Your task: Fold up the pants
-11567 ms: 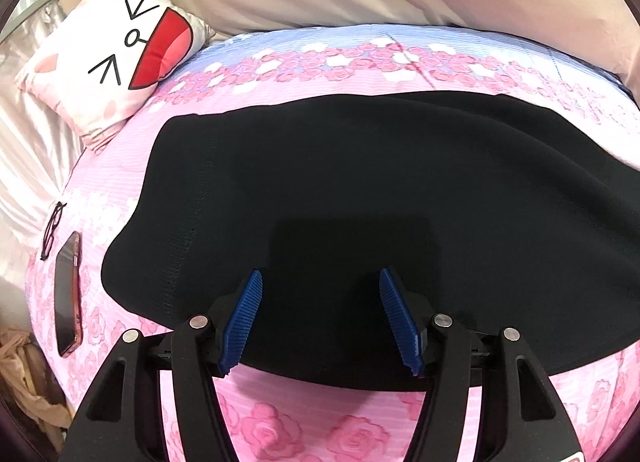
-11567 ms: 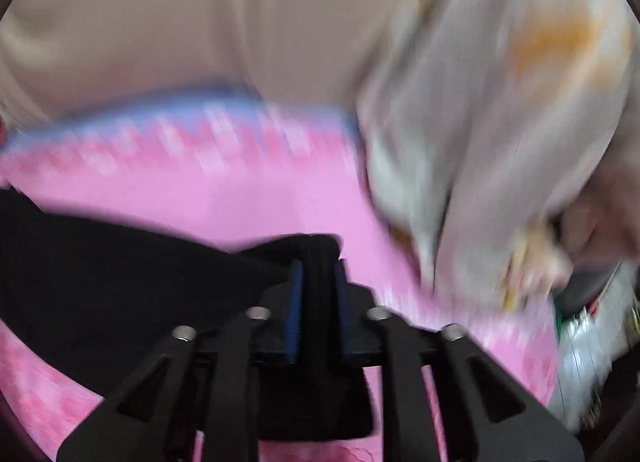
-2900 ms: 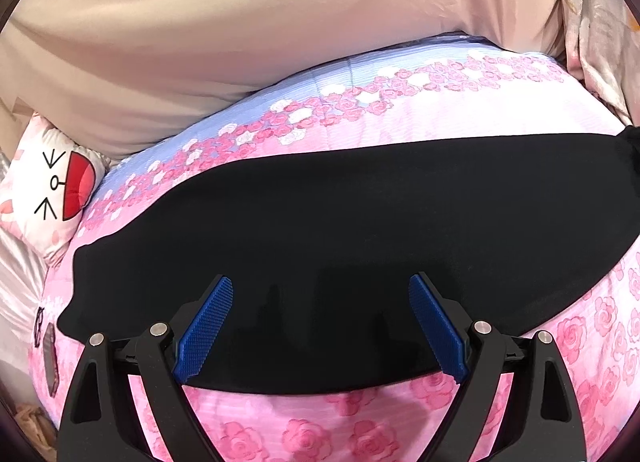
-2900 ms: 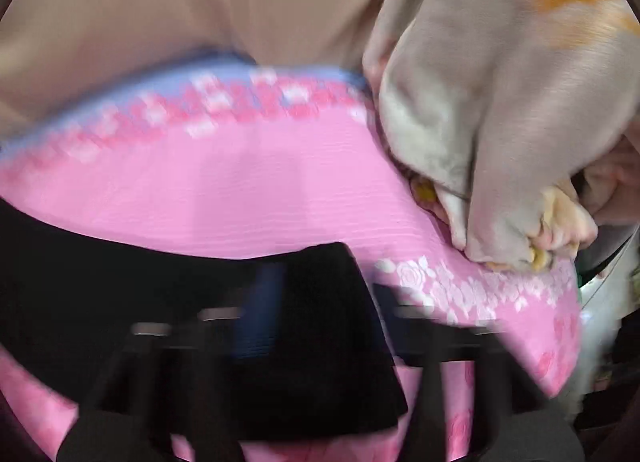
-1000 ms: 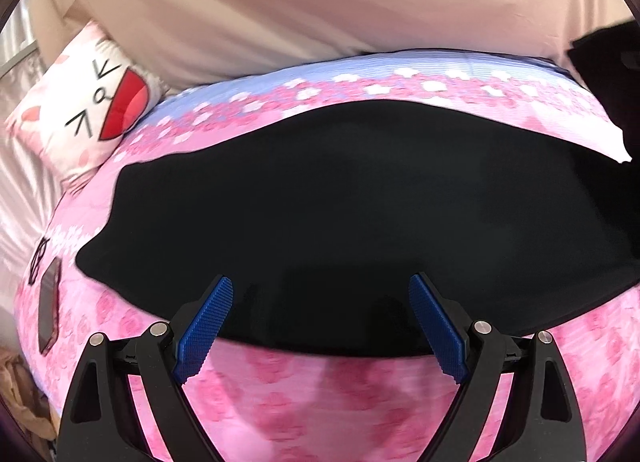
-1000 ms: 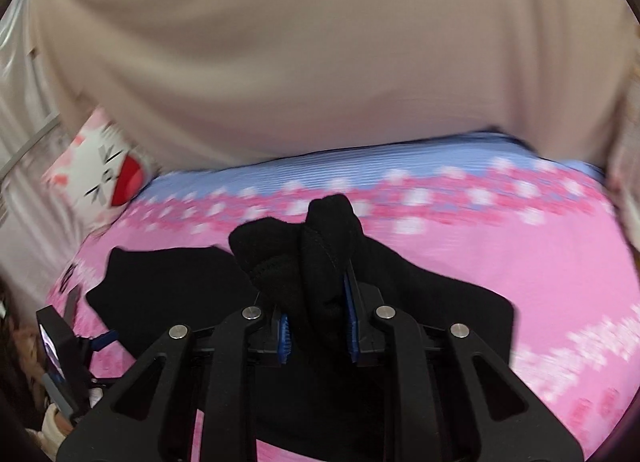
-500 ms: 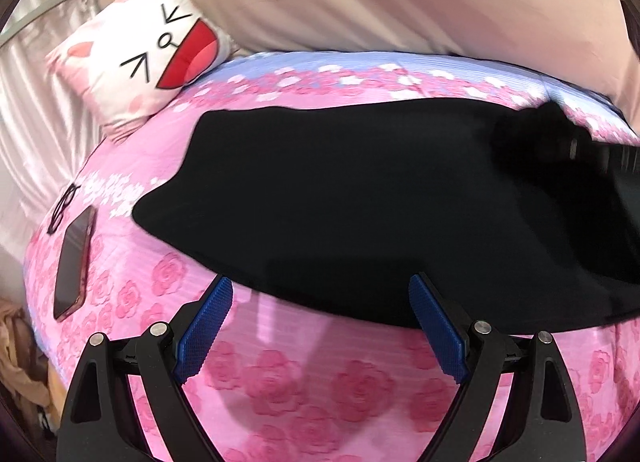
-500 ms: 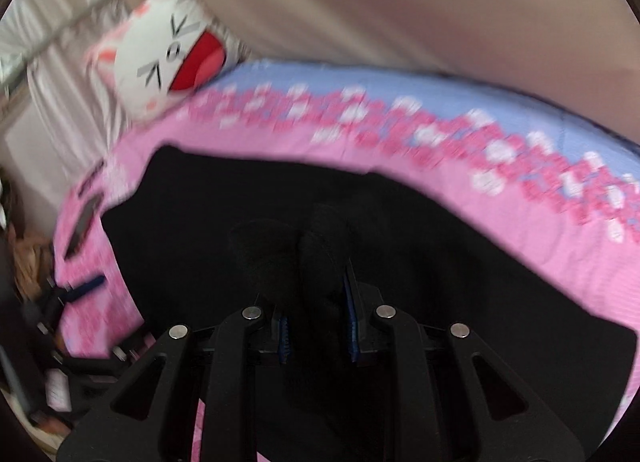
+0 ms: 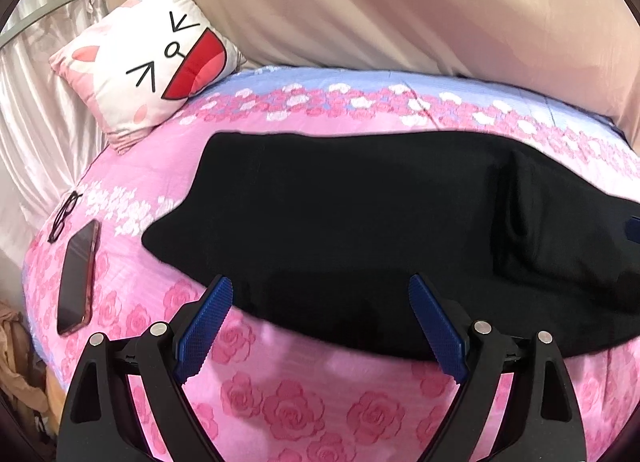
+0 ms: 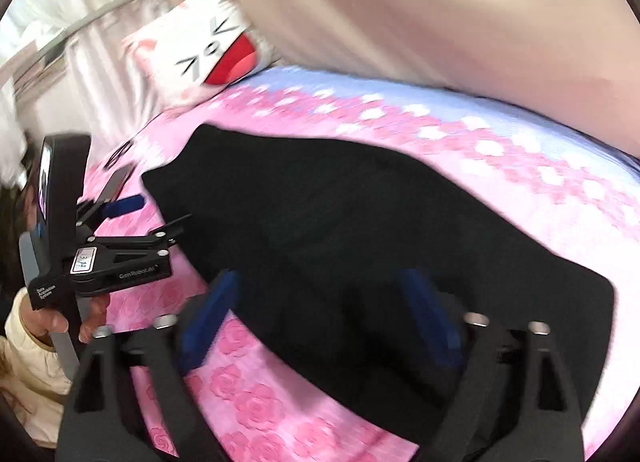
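We count one pair of black pants (image 9: 360, 222), lying flat across the pink rose-print bedspread (image 9: 280, 402) with a folded layer on their right side, plus one cat-face pillow (image 9: 152, 66) at the head of the bed, one phone (image 9: 78, 274) and one pair of glasses (image 9: 64, 214) near the bed's left edge. There are two grippers. Our left gripper (image 9: 320, 326) has its blue pads spread wide and holds nothing; its tips hover at the near edge of the pants. Our right gripper (image 10: 316, 318) is likewise spread apart and empty, poised above the near edge of the pants, though its pads are blurred. The left wrist view shows the phone and glasses clearly beside each other, and the fold line on the right part of the pants; the right wrist view shows them only as blurred shapes. The right wrist view alone shows the left gripper from the side at the left of the bed, with the person's hand (image 10: 52, 322) wrapped around its handle and a cream sleeve (image 10: 28, 362) below.
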{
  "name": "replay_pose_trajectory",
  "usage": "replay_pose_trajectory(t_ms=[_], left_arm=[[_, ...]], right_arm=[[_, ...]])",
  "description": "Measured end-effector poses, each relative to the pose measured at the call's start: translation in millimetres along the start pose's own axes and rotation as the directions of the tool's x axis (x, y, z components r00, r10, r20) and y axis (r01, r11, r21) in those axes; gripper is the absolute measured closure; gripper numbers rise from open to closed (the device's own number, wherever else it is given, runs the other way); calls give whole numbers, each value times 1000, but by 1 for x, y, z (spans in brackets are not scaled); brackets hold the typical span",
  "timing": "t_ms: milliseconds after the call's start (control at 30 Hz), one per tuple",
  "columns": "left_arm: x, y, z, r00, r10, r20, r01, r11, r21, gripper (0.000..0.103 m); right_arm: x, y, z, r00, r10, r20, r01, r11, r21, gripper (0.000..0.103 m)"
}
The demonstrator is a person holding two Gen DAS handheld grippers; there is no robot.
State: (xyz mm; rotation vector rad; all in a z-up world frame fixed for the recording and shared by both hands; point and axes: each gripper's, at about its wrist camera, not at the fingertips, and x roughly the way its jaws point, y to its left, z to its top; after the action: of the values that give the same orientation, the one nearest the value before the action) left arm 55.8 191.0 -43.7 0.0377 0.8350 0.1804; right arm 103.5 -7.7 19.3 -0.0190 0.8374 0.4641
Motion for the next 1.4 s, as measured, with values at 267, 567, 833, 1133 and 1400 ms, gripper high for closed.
replay_pose_trajectory(t_ms=[267, 567, 833, 1133, 1400], left_arm=[[-5, -24, 16, 999, -8, 36, 8, 1000, 26, 16], [6, -16, 8, 1000, 25, -8, -24, 999, 24, 16], [16, -13, 3, 999, 40, -33, -39, 999, 19, 16], [18, -8, 1, 997, 61, -42, -61, 998, 7, 16], [22, 3, -6, 994, 93, -64, -94, 996, -9, 16]], right_arm=[[51, -19, 39, 1000, -22, -17, 23, 999, 33, 61], [87, 10, 33, 997, -22, -76, 19, 999, -39, 61], [96, 28, 22, 993, -13, -117, 2, 995, -96, 60], [88, 34, 26, 996, -21, -89, 12, 995, -101, 60], [41, 26, 11, 994, -104, -19, 101, 990, -100, 50]])
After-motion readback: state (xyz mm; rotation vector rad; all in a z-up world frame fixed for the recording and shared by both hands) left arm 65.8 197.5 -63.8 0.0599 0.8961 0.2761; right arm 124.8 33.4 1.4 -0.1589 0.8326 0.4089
